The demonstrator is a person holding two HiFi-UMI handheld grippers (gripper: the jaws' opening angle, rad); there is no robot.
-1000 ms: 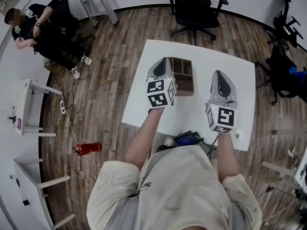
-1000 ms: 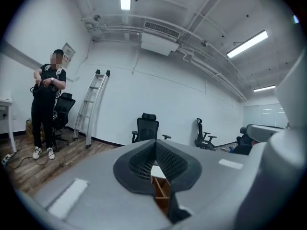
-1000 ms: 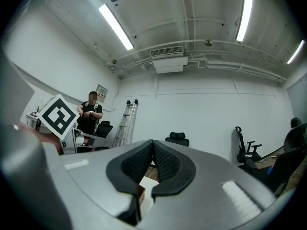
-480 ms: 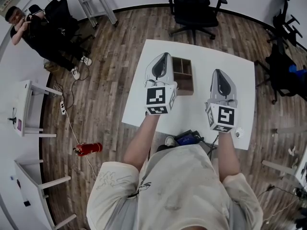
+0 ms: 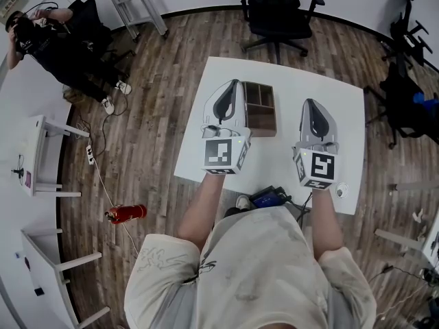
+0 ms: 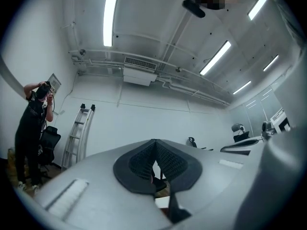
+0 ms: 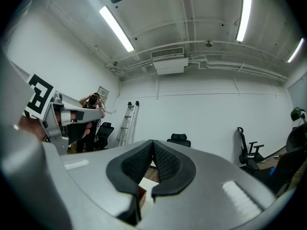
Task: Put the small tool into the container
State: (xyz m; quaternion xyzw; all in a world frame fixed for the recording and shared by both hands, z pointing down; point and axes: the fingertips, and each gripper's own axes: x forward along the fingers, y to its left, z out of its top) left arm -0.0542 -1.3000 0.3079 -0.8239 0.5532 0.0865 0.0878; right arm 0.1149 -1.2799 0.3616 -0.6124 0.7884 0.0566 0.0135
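Note:
A brown wooden container [image 5: 261, 107] with several compartments stands on the white table [image 5: 278, 157], towards its far left. My left gripper [image 5: 232, 84] hangs just left of the container, above the table's left part, with its jaws shut and nothing showing between the pads [image 6: 144, 160]. My right gripper [image 5: 312, 104] is held over the table's right half, also shut and empty, pads [image 7: 165, 163] pressed together. A small white round item [image 5: 341, 192] lies near the table's front right corner; I cannot tell if it is the tool. Both gripper views point up at the room.
A black office chair [image 5: 276, 9] stands behind the table and a ladder [image 5: 136, 4] leans at the back left. A person [image 5: 51, 43] stands far left. A dark object [image 5: 269, 198] sits at the table's front edge. A red extinguisher [image 5: 125, 213] lies on the floor.
My left gripper has drawn back and to the left, its marker cube now lower and nearer the table's left edge. The right gripper has stayed put.

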